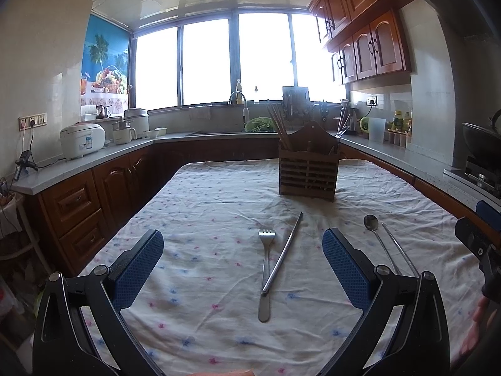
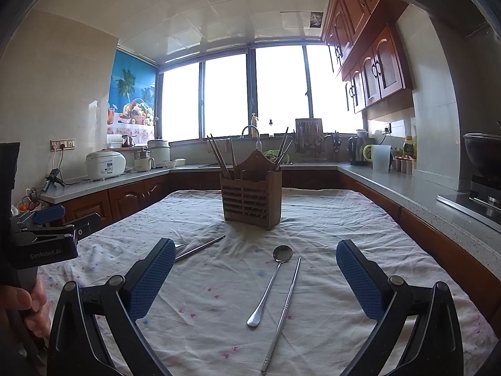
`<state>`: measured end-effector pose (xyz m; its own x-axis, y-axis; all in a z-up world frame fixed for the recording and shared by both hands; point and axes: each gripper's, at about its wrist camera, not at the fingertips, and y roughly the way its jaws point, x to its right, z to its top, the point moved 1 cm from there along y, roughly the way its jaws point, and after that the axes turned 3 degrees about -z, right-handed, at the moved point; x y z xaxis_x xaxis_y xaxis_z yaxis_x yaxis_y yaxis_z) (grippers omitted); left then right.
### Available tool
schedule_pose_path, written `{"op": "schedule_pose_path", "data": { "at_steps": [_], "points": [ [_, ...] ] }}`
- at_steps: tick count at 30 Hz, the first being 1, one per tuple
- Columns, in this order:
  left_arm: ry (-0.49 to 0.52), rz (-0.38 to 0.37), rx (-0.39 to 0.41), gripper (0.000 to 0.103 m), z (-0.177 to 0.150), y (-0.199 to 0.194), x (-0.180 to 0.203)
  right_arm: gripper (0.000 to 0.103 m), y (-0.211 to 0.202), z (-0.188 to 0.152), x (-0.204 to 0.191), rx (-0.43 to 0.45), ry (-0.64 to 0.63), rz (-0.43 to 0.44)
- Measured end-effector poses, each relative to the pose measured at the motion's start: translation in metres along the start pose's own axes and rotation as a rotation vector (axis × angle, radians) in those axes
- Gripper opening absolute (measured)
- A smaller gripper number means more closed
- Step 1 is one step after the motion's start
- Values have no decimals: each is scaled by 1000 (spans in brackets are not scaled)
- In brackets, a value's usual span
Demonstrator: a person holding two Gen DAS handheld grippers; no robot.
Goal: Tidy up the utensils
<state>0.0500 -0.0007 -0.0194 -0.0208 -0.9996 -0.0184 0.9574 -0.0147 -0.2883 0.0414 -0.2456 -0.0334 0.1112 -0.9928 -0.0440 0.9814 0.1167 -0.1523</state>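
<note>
Kitchen w/ bright windows behind, cloth-covered bench up front: your utensils lie in two loose pairs, split one pair per hand. On the left, a fork lies tines-away w/ one steel chopstick slanting across its handle, touching it. On the right, a spoon lies bowl-away just beside the second chopstick, apart from it. Wooden caddy stands upright at the far middle of the bench, already stocked w/ wooden chopsticks, prob. the place these four belong. You hold the left tongs spread wide, framing the fork pair; the right tongs are spread too, framing the spoon pair. Neither pinches anything. Four steel pieces lie flat on the cloth, outside the caddy, so sorting looks incomplete.
</note>
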Motion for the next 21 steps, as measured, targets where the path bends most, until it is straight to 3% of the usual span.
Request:
{"op": "schedule_pose_path", "data": {
  "at_steps": [21],
  "points": [
    [23, 8, 18, 103, 3, -2, 4, 103, -5, 14, -1, 15, -3, 5]
  ]
}}
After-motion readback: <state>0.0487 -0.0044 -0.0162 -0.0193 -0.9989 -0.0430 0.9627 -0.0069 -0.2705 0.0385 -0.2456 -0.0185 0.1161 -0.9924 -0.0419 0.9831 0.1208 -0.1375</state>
